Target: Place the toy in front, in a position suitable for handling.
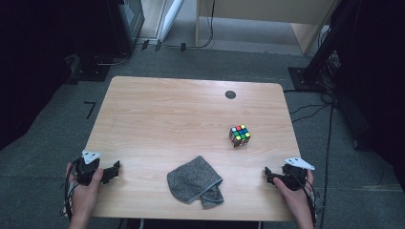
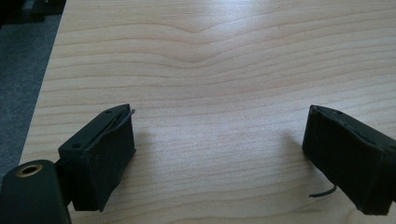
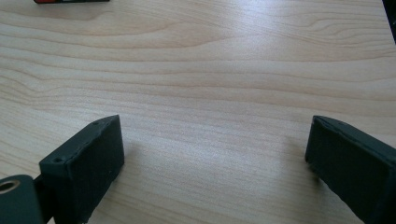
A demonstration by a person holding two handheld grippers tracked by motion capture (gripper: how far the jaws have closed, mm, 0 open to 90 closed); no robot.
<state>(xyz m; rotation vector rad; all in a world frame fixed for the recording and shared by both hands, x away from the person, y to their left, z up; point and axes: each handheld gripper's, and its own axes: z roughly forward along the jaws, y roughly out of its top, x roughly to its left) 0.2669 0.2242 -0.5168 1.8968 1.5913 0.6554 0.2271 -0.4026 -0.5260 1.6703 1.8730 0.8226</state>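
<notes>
Grey knitted cloth (image 1: 195,181), crumpled into a rounded heap with one corner folded under, lies on the light wooden table (image 1: 162,114) close to its near edge, about midway between the two hands. Both sets of tongs rest low at that same edge — the left tongs (image 1: 112,172) well to the left of the cloth, the right tongs (image 1: 270,175) well to its right, each pointing inward toward it. Neither touches the cloth.

From the left gripper view, the left tongs (image 2: 217,154) stand wide apart with bare wood grain between the black padded jaws; a thin loose thread sticks out beside one jaw. From the right gripper view, the right tongs (image 3: 215,161) are likewise spread wide over bare wood, holding nothing.

Beyond the cloth and to its right sits a multicoloured puzzle cube (image 1: 239,135), well apart from the cloth and from both tongs. Farther back from the cloth, near the far edge, a small dark round disc (image 1: 230,94) is set in the tabletop. Nothing lies between either set of tongs and the cloth — the wood there is open.
</notes>
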